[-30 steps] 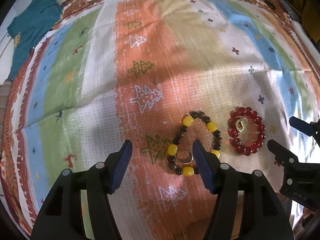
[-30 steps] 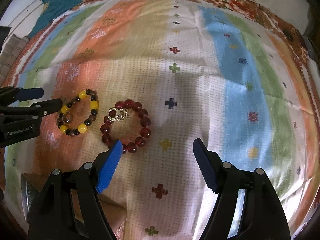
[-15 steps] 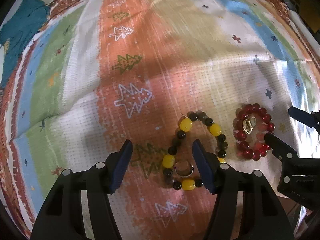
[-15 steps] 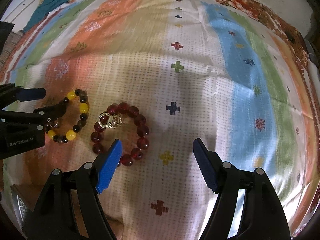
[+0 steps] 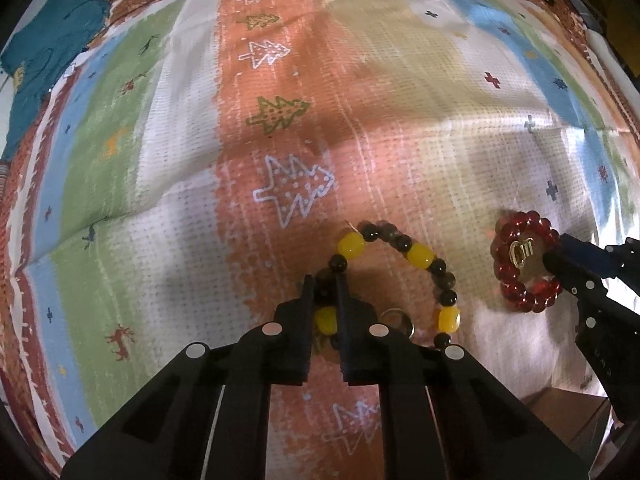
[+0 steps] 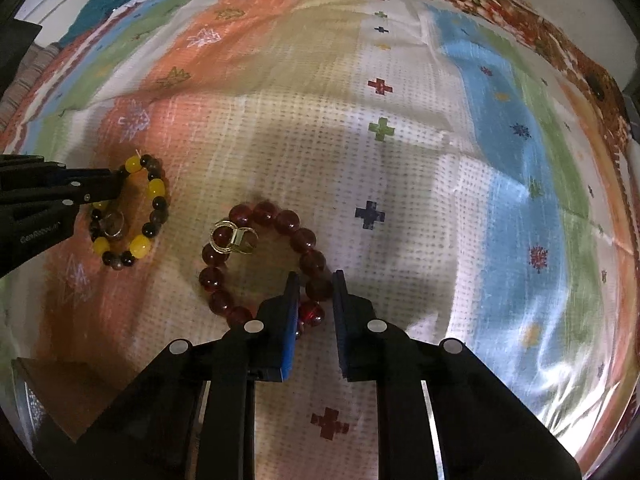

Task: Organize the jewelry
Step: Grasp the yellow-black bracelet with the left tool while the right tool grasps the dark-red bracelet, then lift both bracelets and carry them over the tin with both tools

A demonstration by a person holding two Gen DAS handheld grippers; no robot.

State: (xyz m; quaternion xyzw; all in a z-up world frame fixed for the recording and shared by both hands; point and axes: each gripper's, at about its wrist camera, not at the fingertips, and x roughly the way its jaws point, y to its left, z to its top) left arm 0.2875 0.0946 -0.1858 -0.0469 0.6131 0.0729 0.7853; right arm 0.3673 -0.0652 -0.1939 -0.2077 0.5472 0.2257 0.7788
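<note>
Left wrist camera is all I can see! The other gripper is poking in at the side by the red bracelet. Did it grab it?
Observer: Yes. The right gripper has just been closing its jaws, and they now pinch a bead on the near side of the red bracelet.
Operator: What's the gold thing on it?
Observer: It looks like two gold loops joined side by side, resting against the bracelet's far-left beads.
Operator: Is there a ring inside the yellow bracelet? I only see a bit.
Observer: Yes, a silver ring lies whole inside the yellow and dark bracelet, close to its left beads.
</note>
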